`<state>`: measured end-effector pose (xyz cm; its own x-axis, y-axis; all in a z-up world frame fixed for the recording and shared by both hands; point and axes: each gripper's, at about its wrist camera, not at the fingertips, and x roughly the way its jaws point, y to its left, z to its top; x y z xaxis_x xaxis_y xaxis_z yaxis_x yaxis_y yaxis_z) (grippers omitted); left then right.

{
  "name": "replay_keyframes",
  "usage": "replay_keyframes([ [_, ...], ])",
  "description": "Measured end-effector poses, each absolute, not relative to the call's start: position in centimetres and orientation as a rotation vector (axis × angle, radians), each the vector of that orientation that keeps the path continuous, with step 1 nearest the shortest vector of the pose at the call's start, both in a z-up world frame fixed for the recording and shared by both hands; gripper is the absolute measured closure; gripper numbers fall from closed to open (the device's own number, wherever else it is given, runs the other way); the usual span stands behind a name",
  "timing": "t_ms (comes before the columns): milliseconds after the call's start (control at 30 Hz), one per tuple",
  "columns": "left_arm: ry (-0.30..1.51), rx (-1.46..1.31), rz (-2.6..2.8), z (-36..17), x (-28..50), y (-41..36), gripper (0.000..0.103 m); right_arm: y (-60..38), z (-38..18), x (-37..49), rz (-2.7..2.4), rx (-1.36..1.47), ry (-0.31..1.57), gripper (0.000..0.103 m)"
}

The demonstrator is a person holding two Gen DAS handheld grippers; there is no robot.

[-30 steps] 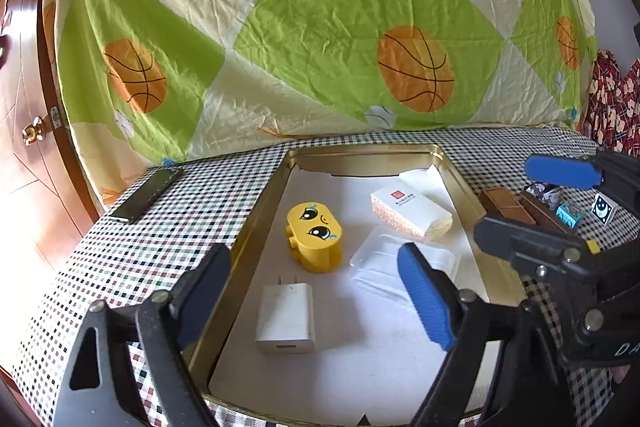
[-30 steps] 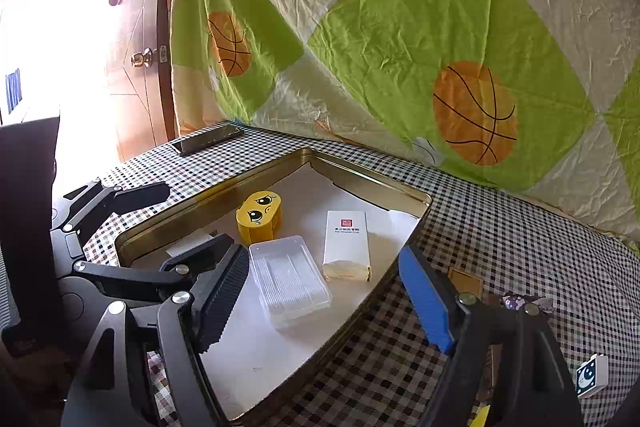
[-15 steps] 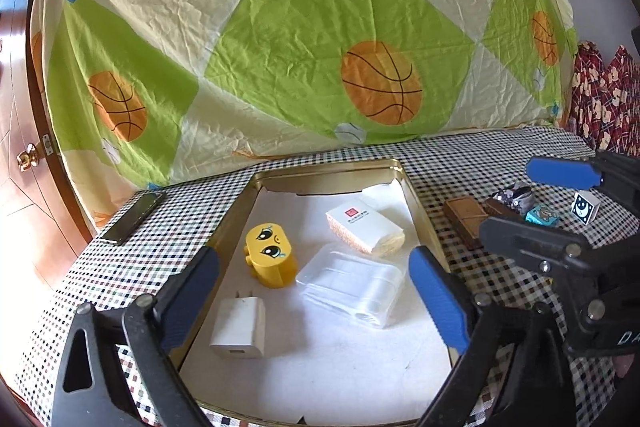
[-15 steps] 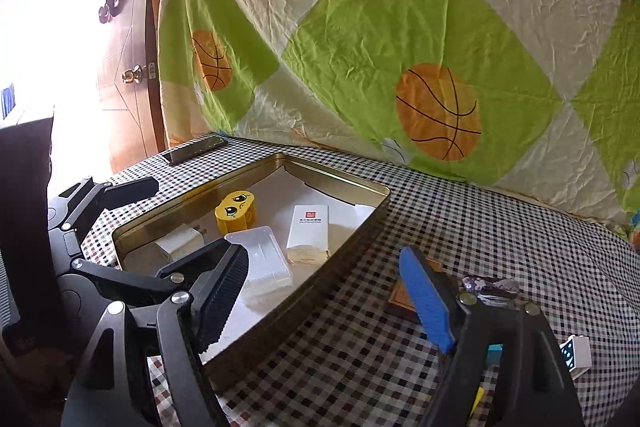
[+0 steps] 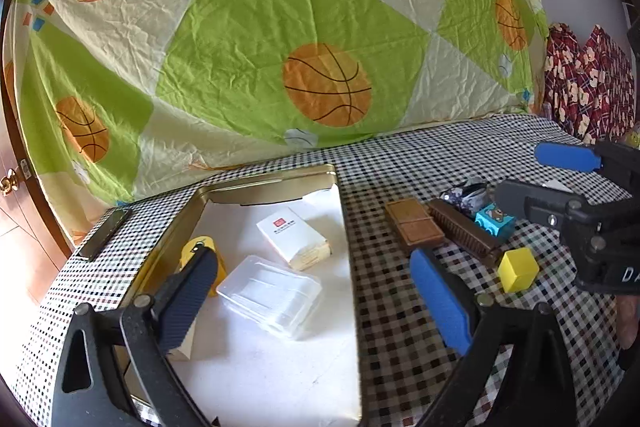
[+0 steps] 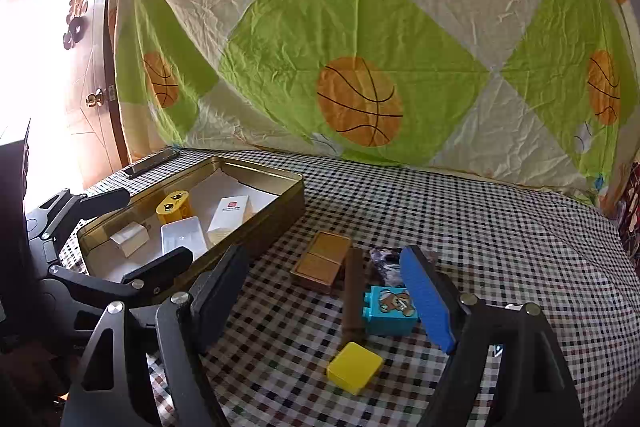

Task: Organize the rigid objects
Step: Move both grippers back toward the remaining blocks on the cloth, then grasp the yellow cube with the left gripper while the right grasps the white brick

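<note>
Both tongs swung right — yellow cube [image 6: 354, 367] now visible, apparently loose.

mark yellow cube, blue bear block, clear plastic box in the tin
yellow cube [image 6: 355, 367], right wrist view, on its top face.
blue bear block [image 6: 390, 311], right wrist view, on its front face with the bear print.
clear plastic box [image 5: 270, 294], left wrist view, on its lid centre.

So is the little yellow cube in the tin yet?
Not yet. The yellow cube lies on the checked cloth, outside the gold tin, near the blue bear block.
</note>
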<state>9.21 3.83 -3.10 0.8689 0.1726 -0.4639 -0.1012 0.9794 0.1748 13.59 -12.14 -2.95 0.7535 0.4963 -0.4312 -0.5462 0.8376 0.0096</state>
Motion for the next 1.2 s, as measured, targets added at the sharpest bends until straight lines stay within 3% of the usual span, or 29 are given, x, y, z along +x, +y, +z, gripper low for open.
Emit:
replay_keyframes([
  [733,0.594,0.164,-0.092,-4.6,11.9,-6.6,0.007,-23.9,-6.6,19.4,0.277,-0.032,0.628,0.023],
  [833,0.647,0.160,-0.134,-5.2,12.6,-7.6,0.017,-24.3,-6.7,19.8,0.263,-0.035,0.634,0.023],
  [1000,0.717,0.181,-0.172,-6.0,13.5,-8.8,0.024,-24.1,-7.6,21.5,0.264,-0.065,0.722,0.023],
  [1133,0.824,0.176,-0.213,-7.1,15.2,-9.3,0.053,-23.3,-8.3,22.7,0.272,-0.113,0.779,0.025],
  [1167,0.840,0.173,-0.217,-7.3,15.5,-9.4,0.059,-23.1,-8.7,23.1,0.282,-0.118,0.803,0.028],
  [1200,0.854,0.170,-0.220,-7.4,15.7,-9.4,0.059,-23.0,-8.9,23.3,0.287,-0.122,0.819,0.039],
])
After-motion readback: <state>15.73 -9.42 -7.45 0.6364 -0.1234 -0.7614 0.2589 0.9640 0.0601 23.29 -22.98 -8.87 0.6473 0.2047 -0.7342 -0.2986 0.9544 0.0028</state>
